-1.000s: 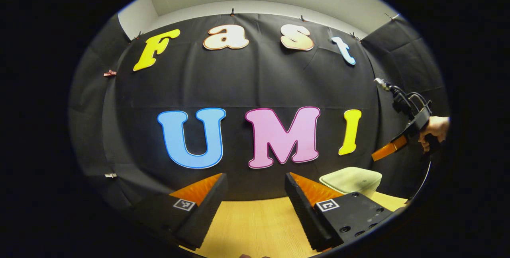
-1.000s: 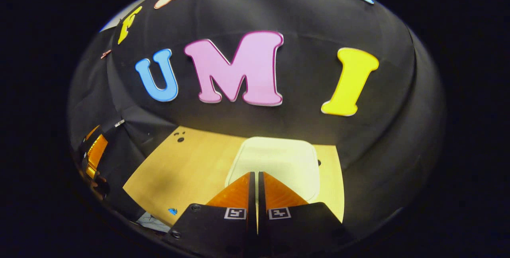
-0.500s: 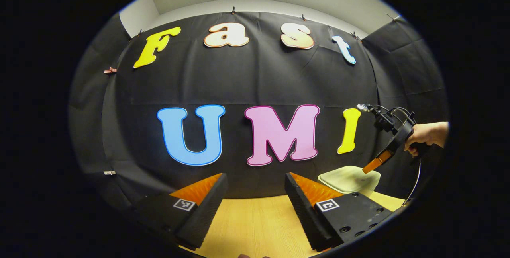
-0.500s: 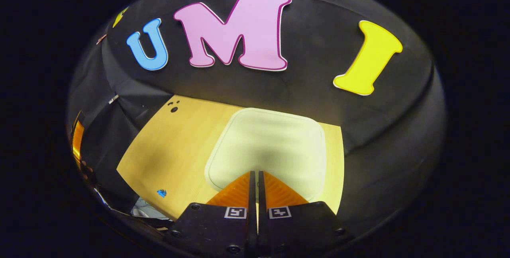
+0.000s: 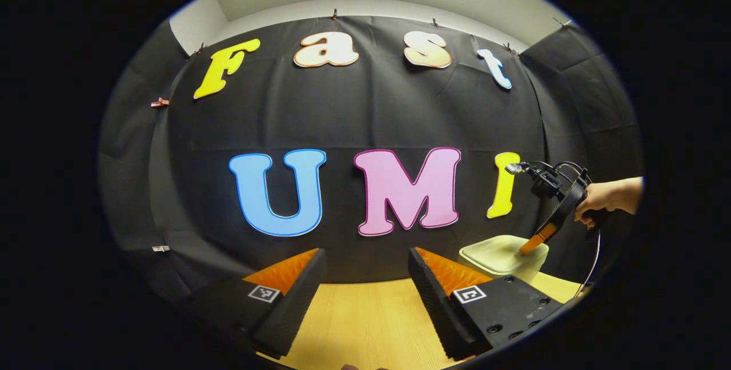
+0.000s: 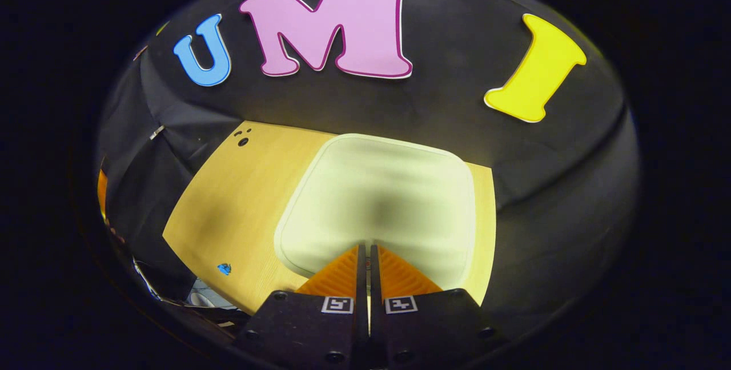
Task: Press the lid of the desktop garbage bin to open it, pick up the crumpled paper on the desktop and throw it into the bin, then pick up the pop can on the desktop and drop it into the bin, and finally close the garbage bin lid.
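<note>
Wooden worktop carries the garbage bin at its back right, near the black cloth wall; lid down. Right gripper: jaws closed with nothing between them, tips on the lid's near edge. In the left gripper view it comes down onto the lid from the right, held by a hand. Left gripper: jaws open and empty, above the worktop left of the bin. Small blue scrap left of the bin, near the worktop's edge.
</note>
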The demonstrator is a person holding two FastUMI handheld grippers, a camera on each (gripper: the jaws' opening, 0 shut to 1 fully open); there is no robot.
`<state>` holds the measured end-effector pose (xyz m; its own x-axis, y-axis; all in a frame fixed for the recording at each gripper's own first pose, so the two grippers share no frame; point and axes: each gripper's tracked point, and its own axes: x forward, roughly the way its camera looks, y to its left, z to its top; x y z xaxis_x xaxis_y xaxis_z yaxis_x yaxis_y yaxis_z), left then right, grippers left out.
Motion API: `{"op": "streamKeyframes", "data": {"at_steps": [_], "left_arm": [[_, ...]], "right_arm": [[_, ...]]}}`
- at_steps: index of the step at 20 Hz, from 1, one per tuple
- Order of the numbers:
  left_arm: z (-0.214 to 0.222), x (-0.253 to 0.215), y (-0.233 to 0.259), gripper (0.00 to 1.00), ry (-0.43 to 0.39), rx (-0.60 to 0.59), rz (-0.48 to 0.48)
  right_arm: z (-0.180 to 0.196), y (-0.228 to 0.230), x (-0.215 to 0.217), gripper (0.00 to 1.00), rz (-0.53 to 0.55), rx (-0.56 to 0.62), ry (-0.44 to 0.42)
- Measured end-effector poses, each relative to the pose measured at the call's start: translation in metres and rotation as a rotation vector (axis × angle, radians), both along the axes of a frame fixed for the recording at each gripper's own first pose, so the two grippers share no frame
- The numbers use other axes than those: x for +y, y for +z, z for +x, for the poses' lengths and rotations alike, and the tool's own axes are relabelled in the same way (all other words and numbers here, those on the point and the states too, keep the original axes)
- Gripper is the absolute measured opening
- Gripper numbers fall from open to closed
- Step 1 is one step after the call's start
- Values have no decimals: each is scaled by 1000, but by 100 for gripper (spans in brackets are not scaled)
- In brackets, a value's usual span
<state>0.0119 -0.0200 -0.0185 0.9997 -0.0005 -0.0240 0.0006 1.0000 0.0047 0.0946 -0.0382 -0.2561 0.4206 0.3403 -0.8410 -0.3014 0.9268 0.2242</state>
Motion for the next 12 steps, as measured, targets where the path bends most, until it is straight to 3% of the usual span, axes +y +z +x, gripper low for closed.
{"op": "streamKeyframes", "data": {"at_steps": [12], "left_arm": [[-2,-3,-2,94,-6,4,7]], "right_arm": [[4,5,1,6,20,-58,-21]]}}
